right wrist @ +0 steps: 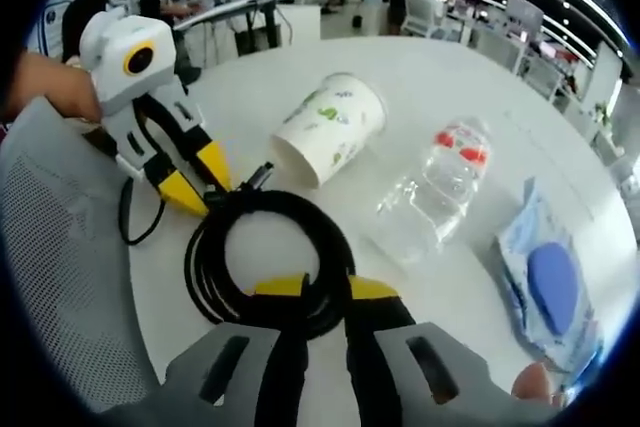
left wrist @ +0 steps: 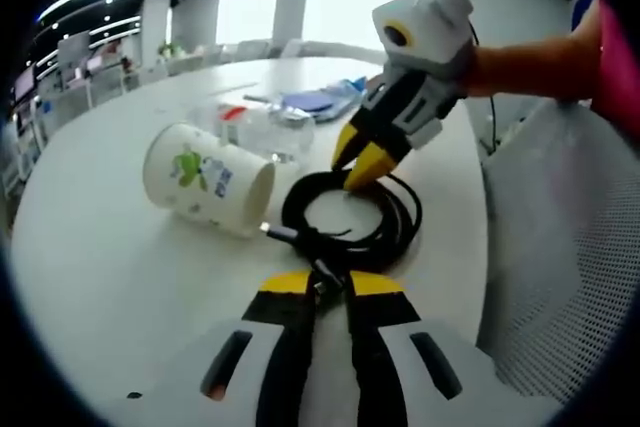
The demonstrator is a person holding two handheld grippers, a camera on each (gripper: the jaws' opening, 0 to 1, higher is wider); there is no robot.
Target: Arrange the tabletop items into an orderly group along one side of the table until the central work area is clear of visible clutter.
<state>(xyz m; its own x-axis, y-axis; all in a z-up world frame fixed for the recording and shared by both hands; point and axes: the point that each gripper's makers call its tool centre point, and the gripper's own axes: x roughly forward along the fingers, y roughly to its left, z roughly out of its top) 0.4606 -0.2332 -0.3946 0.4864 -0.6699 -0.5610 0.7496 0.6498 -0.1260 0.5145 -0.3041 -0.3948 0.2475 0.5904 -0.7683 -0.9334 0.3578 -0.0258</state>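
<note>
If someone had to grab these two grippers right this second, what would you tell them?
Left gripper: shut on the plug end of the black coiled cable.
Right gripper: shut on the near side of the same coil.
On the white table: paper cup lying on its side, clear plastic bottle lying down beside it, and a blue packet toward the edge.
Done: nothing looks grouped yet.
Left: move the cable, then the cup, bottle and packet, to one side of the table.

Coiled cable [right wrist: 268, 262] on the table [right wrist: 420, 72], tipped paper cup [right wrist: 330, 127] just beyond, bottle [right wrist: 435, 187] beside it.
</note>
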